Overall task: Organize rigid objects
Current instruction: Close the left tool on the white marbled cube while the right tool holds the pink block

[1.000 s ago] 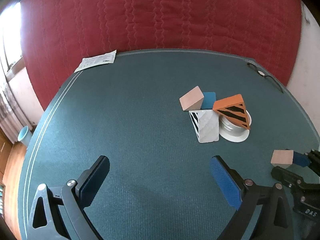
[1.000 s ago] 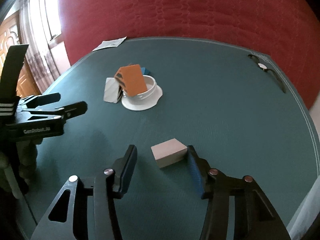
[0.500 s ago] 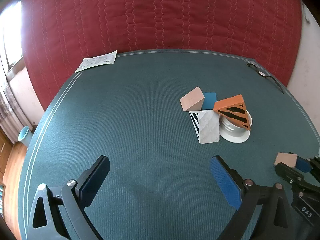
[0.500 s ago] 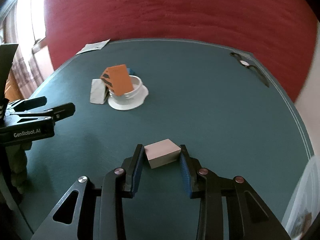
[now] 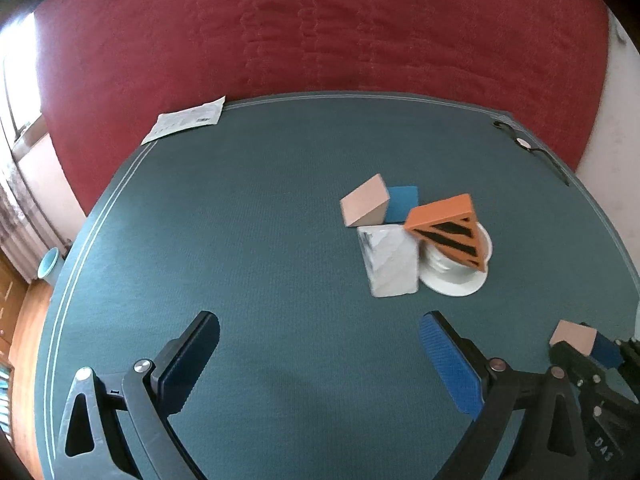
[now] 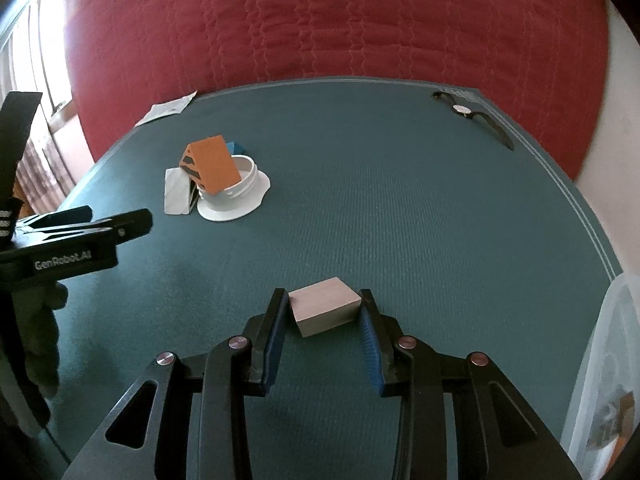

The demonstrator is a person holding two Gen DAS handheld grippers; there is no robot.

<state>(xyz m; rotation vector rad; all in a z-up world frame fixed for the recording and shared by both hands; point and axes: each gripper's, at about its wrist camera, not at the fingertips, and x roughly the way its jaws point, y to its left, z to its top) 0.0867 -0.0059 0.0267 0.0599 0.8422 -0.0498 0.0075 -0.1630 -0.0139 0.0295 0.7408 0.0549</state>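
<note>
Block (image 6: 325, 311), pale wood, long axis crosswise, clamped between pads of right hand-held gripper (image 6: 324, 322); left hand-held gripper (image 5: 320, 364) open, farther off

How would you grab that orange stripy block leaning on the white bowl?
My guess: take the orange block by its two broad flat faces, up near the raised top edge, coming down from above along its tilt. It leans on the bowl rim with a white block close beside it, so the lower end looks crowded. The open left gripper is free to do it.
</note>
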